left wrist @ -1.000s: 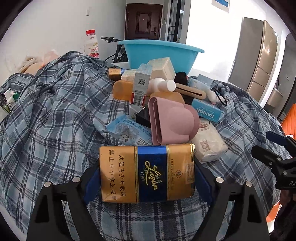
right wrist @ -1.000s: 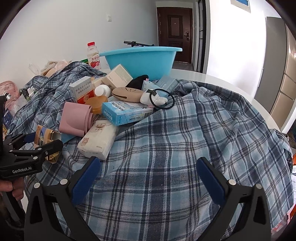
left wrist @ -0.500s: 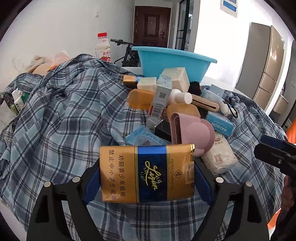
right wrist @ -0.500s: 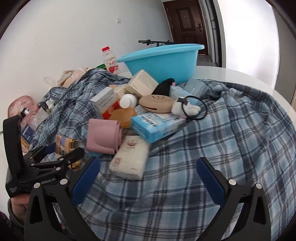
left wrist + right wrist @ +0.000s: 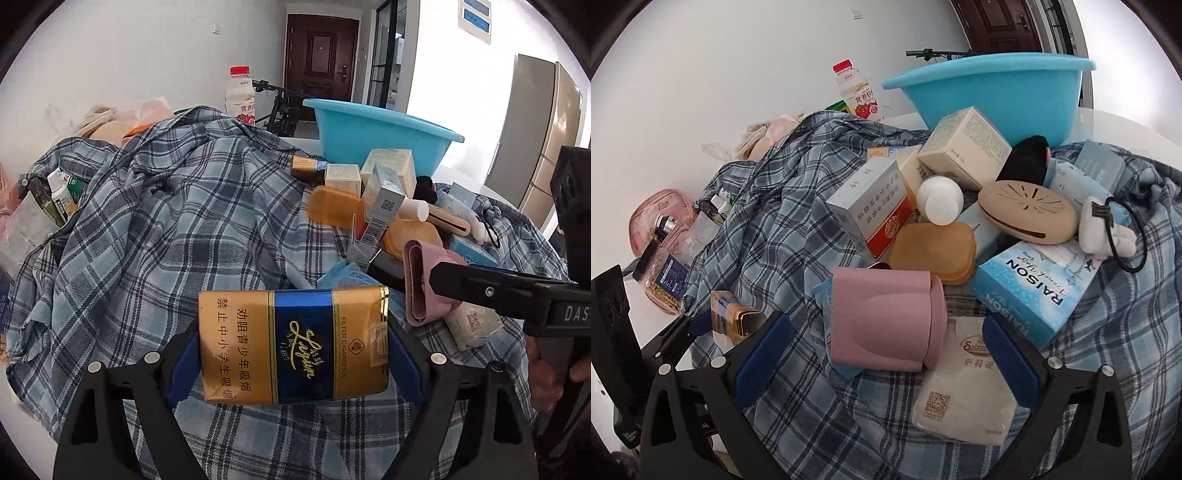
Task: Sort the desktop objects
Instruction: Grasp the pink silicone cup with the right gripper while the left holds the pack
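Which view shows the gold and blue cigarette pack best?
The left wrist view: the cigarette pack fills the foreground, held between the left gripper pads, its printed face readable. The right wrist view shows only one end of the pack at the left, partly hidden by the gripper holding it.

We have swung the right gripper (image 5: 886, 343) leftward — its open jaws now flank the pink cup (image 5: 886, 317), no longer bare plaid cloth (image 5: 783, 229). It now crosses the left camera's view.
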